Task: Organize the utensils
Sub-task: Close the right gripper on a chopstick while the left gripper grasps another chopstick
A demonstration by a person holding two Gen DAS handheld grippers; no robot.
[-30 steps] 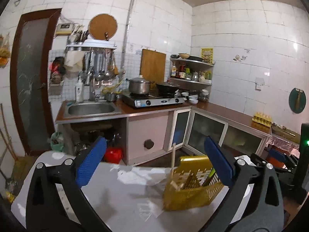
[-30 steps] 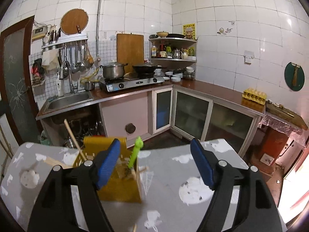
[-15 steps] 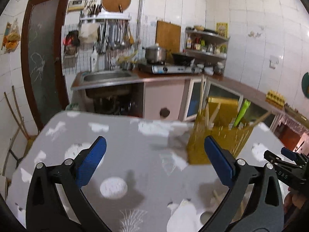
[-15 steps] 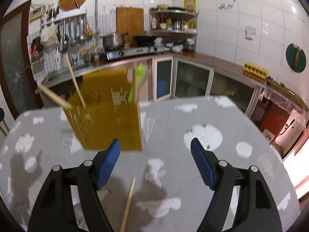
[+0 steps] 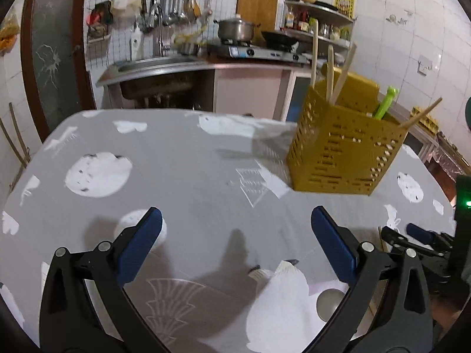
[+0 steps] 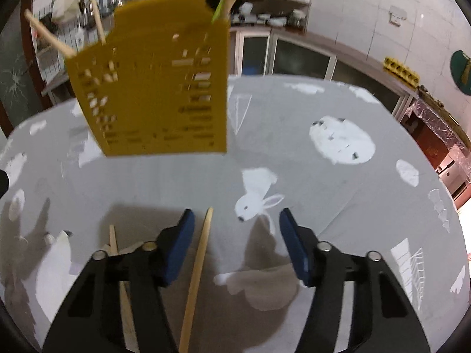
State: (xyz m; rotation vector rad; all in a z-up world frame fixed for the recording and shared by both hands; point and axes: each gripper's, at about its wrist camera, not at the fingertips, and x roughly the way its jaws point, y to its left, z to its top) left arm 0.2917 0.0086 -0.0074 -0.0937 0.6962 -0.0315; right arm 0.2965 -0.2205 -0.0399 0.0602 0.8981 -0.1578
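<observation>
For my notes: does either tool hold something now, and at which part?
Nothing is held. The left tool is open over bare cloth; a chopstick lies between the right tool's closing jaws, ungripped.

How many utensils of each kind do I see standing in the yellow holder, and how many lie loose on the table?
Wooden chopsticks in the yellow perforated plastic holder: 4
Green plastic utensil in the holder: 1
Wooden chopsticks loose on the grey patterned tablecloth: 2 fully seen
Total: 7

A round table point(image 5: 188, 161) in a grey cloth with white prints is carrying a yellow slotted utensil holder point(image 5: 344, 150) toward its far edge, while loose wooden chopsticks point(image 6: 195, 270) are lying near its near edge.
</observation>
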